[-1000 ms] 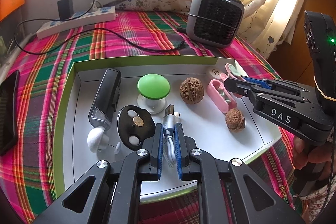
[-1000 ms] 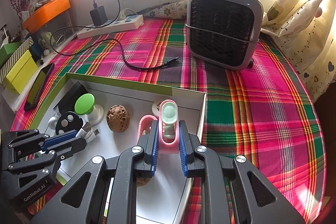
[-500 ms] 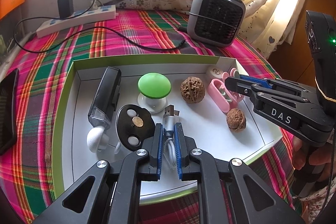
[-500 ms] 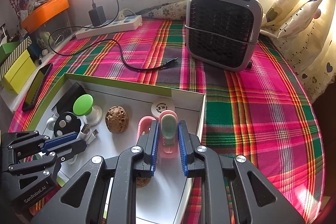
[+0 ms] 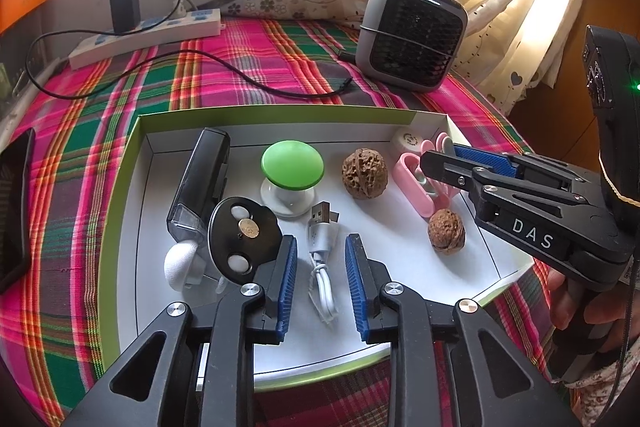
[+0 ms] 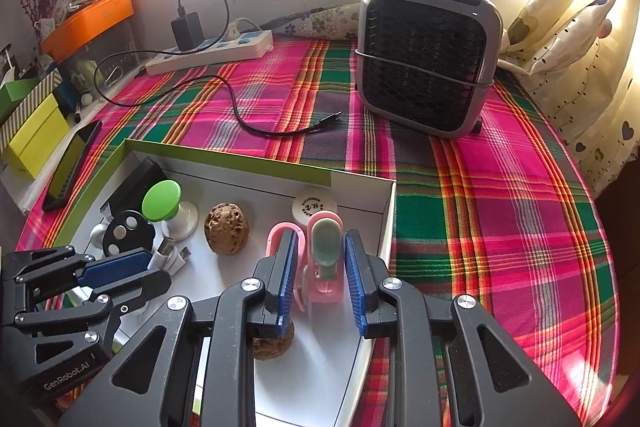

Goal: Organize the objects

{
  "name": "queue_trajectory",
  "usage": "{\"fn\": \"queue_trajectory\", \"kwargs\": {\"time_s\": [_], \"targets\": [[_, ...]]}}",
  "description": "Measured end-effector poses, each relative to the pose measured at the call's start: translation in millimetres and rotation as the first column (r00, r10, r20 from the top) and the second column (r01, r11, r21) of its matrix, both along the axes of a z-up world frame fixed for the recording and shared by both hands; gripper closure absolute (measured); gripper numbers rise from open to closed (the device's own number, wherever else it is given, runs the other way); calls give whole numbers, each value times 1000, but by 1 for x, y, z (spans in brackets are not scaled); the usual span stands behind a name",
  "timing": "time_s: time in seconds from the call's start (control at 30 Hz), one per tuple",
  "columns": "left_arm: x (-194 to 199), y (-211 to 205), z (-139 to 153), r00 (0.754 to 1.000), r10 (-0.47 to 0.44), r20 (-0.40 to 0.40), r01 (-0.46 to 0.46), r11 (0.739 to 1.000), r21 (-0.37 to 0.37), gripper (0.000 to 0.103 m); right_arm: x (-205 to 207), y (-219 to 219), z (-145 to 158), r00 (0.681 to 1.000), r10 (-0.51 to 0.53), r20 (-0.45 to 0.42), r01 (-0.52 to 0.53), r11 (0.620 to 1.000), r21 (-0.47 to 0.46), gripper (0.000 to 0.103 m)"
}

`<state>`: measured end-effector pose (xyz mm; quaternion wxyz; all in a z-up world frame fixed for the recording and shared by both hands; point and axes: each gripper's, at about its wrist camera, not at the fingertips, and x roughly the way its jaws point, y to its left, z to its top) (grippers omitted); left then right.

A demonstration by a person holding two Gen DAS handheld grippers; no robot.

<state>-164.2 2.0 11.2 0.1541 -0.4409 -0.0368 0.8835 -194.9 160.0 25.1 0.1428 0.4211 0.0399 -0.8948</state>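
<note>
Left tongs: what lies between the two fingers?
In the left wrist view, the white USB cable lies on the tray floor between the open left tongs.

A white USB cable [image 5: 320, 259] lies loosely coiled near the tray's [image 5: 132, 187] front edge, plug pointing toward the back. A pink clip [image 6: 324, 259] with a pale green pad lies flat by the tray's right wall, beside a second pink clip [image 6: 282, 239].

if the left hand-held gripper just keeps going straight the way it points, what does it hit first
Probably the white USB cable, which lies between the open fingers of the left hand-held gripper. Beyond it stands the green mushroom-shaped object. Height above the box floor is unclear.
</note>
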Motion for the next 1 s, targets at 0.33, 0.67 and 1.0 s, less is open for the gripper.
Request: {"fn": "queue_trajectory", "kwargs": {"time_s": [0.33,0.67,1.0], "targets": [[5,-2,5,1000,12,-9,-12,1000,9,76,7,-2,3,1000,-2,-17,2,1000,-13,63],[15,-3,13,999,25,-31,-25,1000,2,75,20,0,9,999,-11,-33,10,1000,-29,63],[31,-6,27,995,58,-86,-61,998,-27,74,37,3,16,999,-24,-49,22,999,-49,63]]}}
